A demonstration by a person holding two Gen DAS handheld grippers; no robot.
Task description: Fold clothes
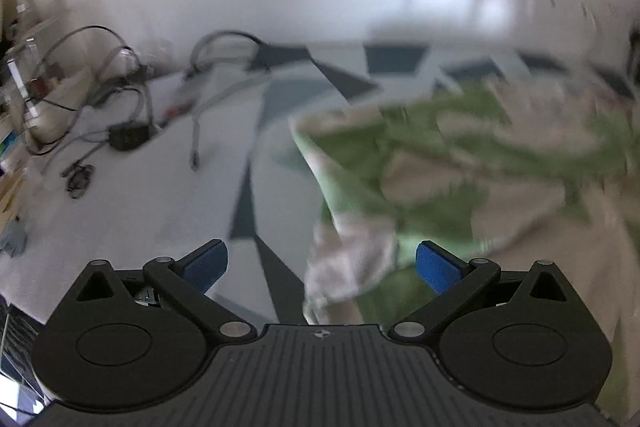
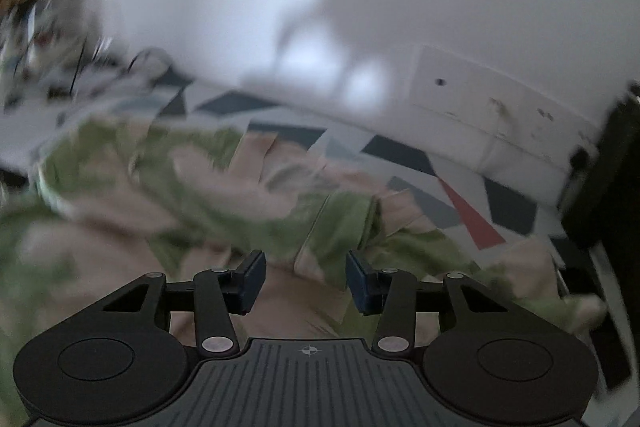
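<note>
**Green-and-beige garment spread on patterned cover**

The left gripper point(image 1: 322, 265) is seen spread wide with nothing between its blue pads. The right gripper point(image 2: 305, 281) is held partly open over the cloth, nothing pinched. The green-and-beige garment point(image 1: 460, 163) is laid rumpled across the geometric-patterned cover point(image 1: 256, 131). Cables point(image 1: 120, 99) are piled toward its far left edge. No writing can be read.
</note>
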